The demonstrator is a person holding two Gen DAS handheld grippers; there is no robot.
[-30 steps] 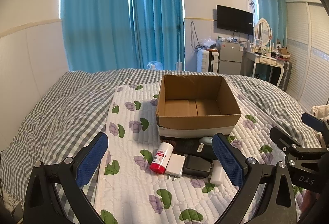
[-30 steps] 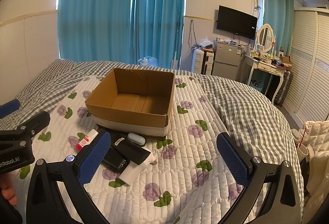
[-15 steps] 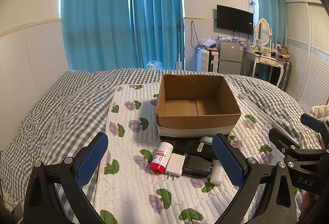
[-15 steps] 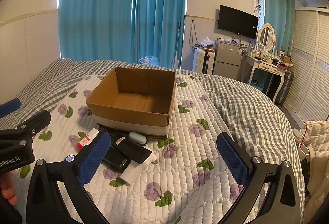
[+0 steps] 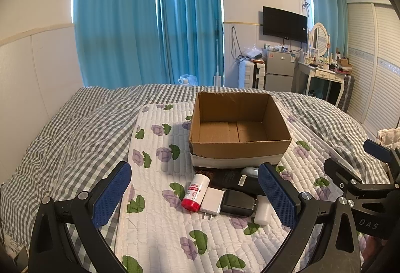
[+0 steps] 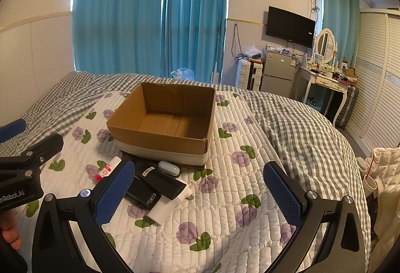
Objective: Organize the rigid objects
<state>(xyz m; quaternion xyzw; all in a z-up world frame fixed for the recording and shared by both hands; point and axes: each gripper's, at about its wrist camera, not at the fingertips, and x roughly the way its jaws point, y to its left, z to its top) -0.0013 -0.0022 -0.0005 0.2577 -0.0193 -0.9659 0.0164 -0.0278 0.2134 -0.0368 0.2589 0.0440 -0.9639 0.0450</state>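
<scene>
Soft quilt [image 5: 160,210] w/ clutter by empty box [image 5: 238,130]; left gripper [image 5: 193,194] & right gripper [image 6: 200,191] jaws wide, holding nothing; red-capped bottle [image 5: 195,192] could roll if nudged.

Two wrist views side by side above the bed, facing forward, sharing the cardboard box [image 5: 238,132] [image 6: 165,122]

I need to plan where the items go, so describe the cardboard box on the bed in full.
The cardboard box is brown corrugated card, open at the top with no flaps showing, and nothing lies inside; its floor shows seams between panels. A pale band runs around the base of its outer walls. It stands upright on the floral quilt, with something dark showing under its near edge. The small items lie just in front of it, the grey case closest to its near wall. Neither gripper touches it.
</scene>
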